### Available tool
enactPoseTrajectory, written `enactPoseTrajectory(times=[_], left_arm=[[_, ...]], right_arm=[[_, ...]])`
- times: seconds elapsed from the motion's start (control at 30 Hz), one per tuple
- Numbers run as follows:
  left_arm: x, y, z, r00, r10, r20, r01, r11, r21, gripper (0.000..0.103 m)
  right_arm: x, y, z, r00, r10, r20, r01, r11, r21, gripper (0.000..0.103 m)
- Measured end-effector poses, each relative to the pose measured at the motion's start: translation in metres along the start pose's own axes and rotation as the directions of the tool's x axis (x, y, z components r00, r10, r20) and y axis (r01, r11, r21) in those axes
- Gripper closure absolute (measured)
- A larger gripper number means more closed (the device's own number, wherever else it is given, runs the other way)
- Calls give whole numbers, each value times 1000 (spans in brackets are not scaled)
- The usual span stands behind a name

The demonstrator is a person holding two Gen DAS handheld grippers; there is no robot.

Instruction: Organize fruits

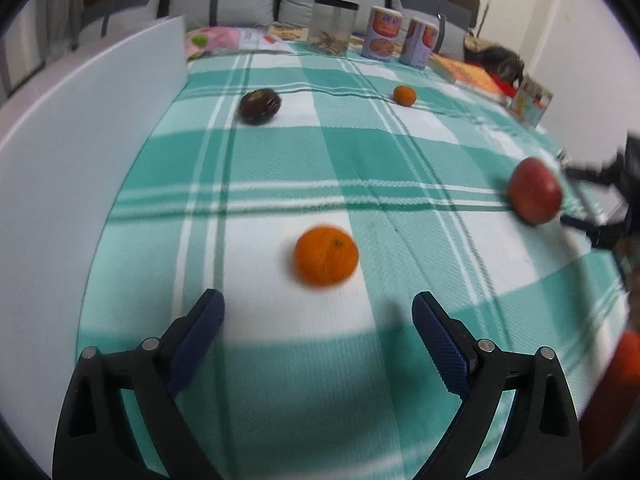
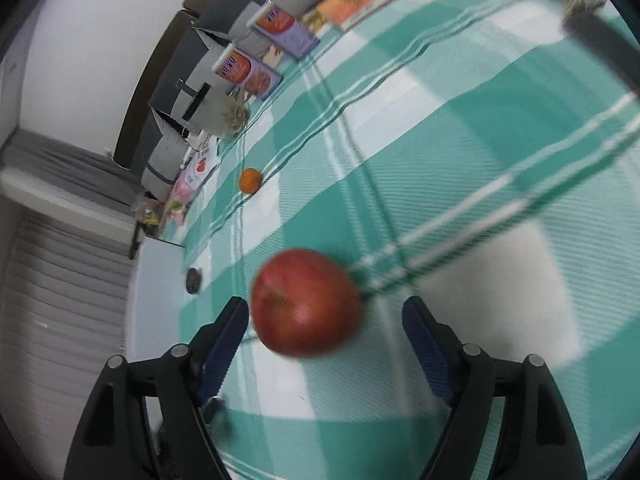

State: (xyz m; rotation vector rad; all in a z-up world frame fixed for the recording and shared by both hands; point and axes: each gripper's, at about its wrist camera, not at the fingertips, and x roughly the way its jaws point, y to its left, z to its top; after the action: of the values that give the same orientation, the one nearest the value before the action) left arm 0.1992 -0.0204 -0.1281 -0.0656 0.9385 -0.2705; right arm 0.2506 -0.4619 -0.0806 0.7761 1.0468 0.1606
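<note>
Both claws stand apart. Just ahead of the left claw (image 1: pixel 318 304) an orange (image 1: pixel 325 255) lies on the desk's checked cloth (image 1: pixel 360 160). Between the right claw's (image 2: pixel 326 312) fingertips sits a red apple (image 2: pixel 306 302), unclamped. A smaller orange (image 1: pixel 404 95) and dark fruit (image 1: pixel 260 106) lie nearer the far edge.

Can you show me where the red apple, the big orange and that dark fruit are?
red apple (image 2: pixel 306 302), right wrist view, its front skin.
big orange (image 1: pixel 325 255), left wrist view, its middle.
dark fruit (image 1: pixel 260 105), left wrist view, its top side.
</note>
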Motion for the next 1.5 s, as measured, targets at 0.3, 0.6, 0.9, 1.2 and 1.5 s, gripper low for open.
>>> enactPoseTrajectory(times=[0.3,0.6,0.9,1.2,1.5], left_arm=[[-24,6,-32,1000,8,24,-8,1000,-1,7],[12,-24,10,997,76,26,-78,994,78,15],[21,-26,28,995,103,3,-103,987,121,73],[-8,-4,29,1000,-14,-27,14,999,-31,74],[-153,48,72,967,-165,194,198,967,-162,74]], right_arm=[[-11,31,-129,903,-389,184,425,739,-523,5],[-20,20,-123,912,-370,178,409,774,-483,0],[0,72,-58,932,-293,213,362,746,-559,0],[51,85,-23,917,-390,78,359,727,-585,36],[4,234,-57,996,-8,-94,-57,739,-672,36]])
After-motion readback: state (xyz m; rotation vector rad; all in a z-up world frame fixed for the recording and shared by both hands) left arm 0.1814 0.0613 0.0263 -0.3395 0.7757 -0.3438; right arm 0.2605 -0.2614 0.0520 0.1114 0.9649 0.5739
